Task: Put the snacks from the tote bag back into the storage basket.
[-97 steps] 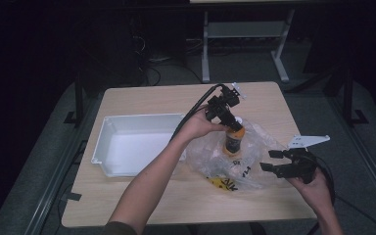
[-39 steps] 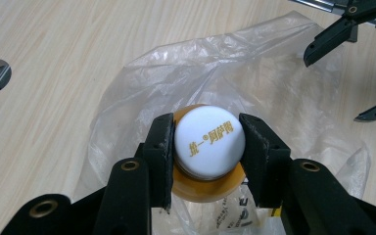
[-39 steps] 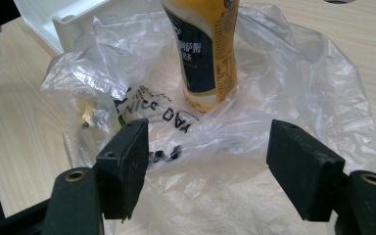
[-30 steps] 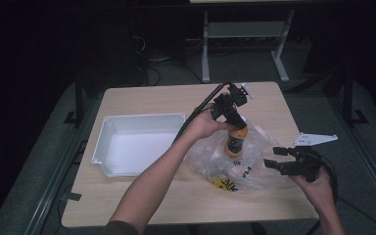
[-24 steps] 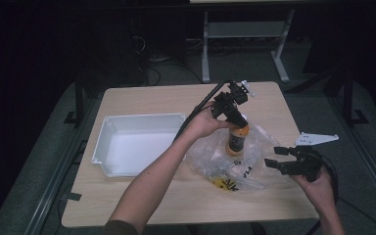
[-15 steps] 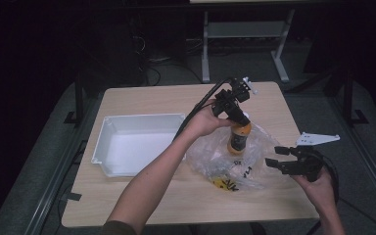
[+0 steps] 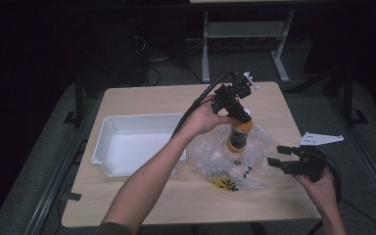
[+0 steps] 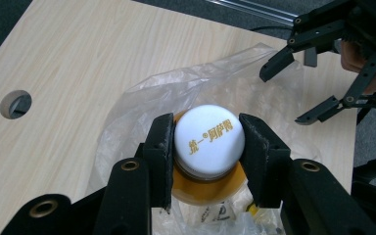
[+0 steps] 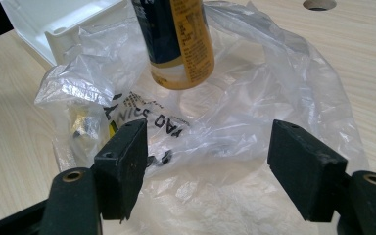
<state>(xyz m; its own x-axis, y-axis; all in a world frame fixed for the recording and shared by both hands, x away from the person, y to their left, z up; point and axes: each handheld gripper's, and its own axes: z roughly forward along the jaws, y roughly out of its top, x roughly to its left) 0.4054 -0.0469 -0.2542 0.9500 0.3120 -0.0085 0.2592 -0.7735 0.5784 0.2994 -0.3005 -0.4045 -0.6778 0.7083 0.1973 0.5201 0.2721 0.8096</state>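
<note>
Orange bottle (image 7: 238, 135), upright, above plastic bag (image 7: 254, 161)

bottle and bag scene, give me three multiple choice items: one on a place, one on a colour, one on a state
1. Where is the white tray?
A. left of the plastic bag in the high view
B. on the floor
C. on top of the bag

2. What colour is the bottle cap?
A. red
B. white
C. black

3. How are the right tongs?
A. shut on the bottle
B. shut on the tray
C. open over the bag

Answers:
1 A, the tray lies on the table beside the bag.
2 B, the left tongs clamp a white cap on the orange bottle.
3 C, their jaws stand wide apart, holding nothing.
</note>
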